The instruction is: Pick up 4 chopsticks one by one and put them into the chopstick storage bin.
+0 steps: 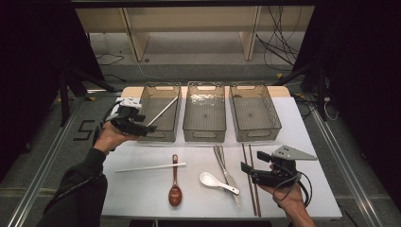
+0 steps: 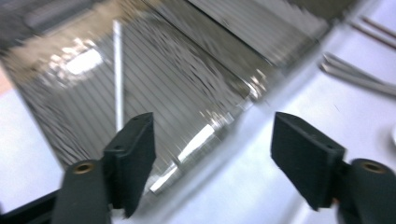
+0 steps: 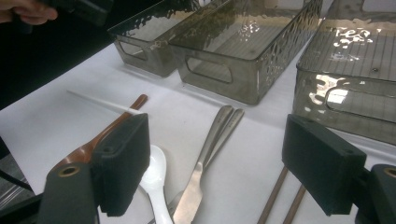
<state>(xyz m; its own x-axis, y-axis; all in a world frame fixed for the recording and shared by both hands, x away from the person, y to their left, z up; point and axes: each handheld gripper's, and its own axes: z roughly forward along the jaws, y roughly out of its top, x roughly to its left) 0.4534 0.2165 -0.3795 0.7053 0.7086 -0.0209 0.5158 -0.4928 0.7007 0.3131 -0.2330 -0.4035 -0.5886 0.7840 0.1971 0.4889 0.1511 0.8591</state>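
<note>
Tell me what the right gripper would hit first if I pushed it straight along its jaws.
Probably the metal cutlery lying on the table just ahead of the open right gripper, with the white spoon close beside it; depth is hard to judge.

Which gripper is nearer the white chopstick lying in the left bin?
Left. The left gripper is open at the bin's near-left corner beside the white chopstick; the right gripper is open over the brown chopsticks.
</note>
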